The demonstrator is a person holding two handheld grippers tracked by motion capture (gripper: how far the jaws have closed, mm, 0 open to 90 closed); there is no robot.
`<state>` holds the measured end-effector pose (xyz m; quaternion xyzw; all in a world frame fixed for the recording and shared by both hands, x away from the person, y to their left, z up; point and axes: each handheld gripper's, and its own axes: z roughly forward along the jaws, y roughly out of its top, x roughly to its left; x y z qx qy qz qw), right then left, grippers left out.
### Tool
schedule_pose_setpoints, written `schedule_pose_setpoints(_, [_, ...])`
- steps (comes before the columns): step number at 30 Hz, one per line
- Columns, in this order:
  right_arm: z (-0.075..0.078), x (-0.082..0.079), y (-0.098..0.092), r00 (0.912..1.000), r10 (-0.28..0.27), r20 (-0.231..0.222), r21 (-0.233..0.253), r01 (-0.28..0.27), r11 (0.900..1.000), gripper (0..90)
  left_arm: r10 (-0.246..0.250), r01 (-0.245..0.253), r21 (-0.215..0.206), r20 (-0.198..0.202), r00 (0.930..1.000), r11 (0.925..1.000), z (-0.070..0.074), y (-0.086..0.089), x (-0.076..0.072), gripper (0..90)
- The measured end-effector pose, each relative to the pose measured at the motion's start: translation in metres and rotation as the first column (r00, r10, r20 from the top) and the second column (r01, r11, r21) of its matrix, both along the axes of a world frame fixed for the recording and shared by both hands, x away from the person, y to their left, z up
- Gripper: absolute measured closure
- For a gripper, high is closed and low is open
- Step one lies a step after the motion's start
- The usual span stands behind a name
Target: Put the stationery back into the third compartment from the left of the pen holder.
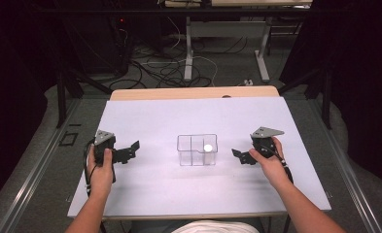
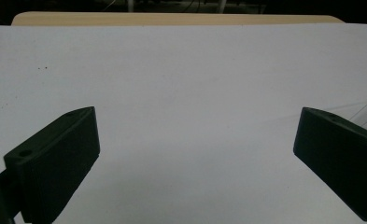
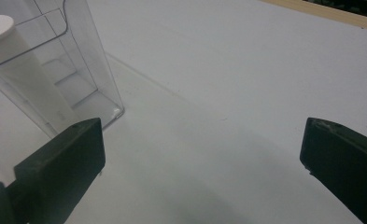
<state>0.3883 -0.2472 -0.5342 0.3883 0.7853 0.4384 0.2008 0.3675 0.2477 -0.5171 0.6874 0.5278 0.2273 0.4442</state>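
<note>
A clear plastic box (image 1: 197, 150) with dividers stands in the middle of the white table (image 1: 154, 116). A white cylinder (image 1: 208, 148) stands upright in its right-hand compartment. My left gripper (image 1: 131, 150) rests to the left of the box, open, with nothing between its jaws. My right gripper (image 1: 238, 156) sits just right of the box, open and empty too. In the right gripper view the clear box (image 3: 74, 70) with the white cylinder (image 3: 13, 56) rises at the upper left, beyond the gripper (image 3: 200, 158). In the left gripper view the open gripper (image 2: 195, 149) faces bare white table (image 2: 186, 70).
The table's wooden far edge (image 1: 193, 92) shows behind the white surface. Beyond it lie cables (image 1: 159, 68) on the floor and white desk legs (image 1: 188, 48). Dark frame bars stand at both sides.
</note>
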Motion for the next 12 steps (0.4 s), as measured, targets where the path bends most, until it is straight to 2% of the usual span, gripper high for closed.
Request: schedule_pose_setpoints(12, [-0.0016, 0.0015, -0.0029, 0.9999, -0.011, -0.004, -0.004, 0.011, 1.000, 0.0, 0.011, -0.011, 0.013, -0.015, 0.9998, 0.9999, -0.0064, 0.0009, 0.0037, 0.2])
